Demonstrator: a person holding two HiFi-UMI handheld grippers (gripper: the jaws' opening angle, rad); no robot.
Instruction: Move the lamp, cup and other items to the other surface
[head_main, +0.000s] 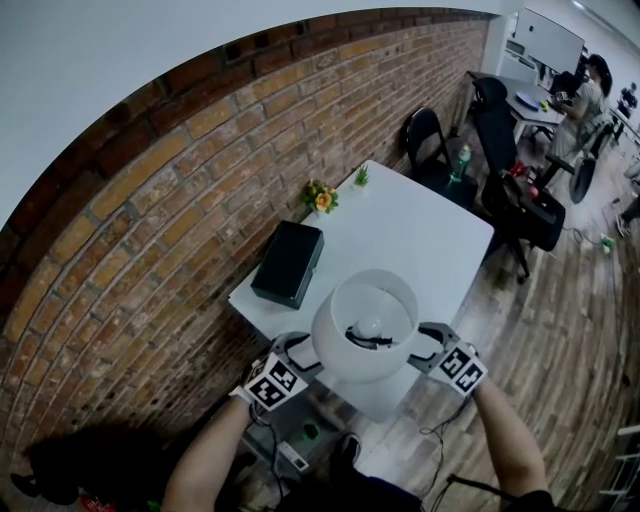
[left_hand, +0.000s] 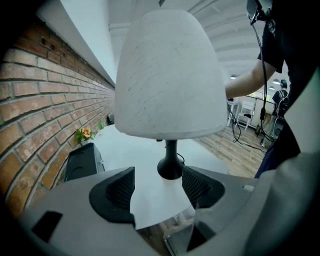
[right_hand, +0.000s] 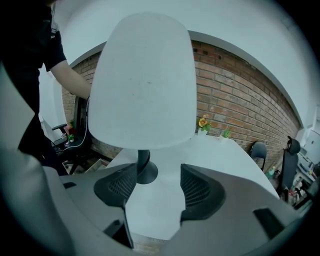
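Note:
A lamp with a white dome shade (head_main: 364, 324) and a black stem and base stands at the near edge of the white table (head_main: 420, 230). My left gripper (head_main: 300, 352) is just left of the shade and my right gripper (head_main: 428, 347) just right of it. In the left gripper view the jaws (left_hand: 157, 187) stand open, with the black lamp base (left_hand: 170, 167) a little ahead between them, untouched. The right gripper (right_hand: 157, 187) is also open, and the lamp base (right_hand: 145, 172) sits ahead near its left pad. The shade (right_hand: 145, 82) fills the upper part of that view.
A black box (head_main: 288, 262) lies on the table's left side by the brick wall (head_main: 150, 200). A small flower pot (head_main: 321, 197) and a tiny green plant (head_main: 361, 177) stand at the far edge. Black chairs (head_main: 425, 135) and a person at a desk are beyond.

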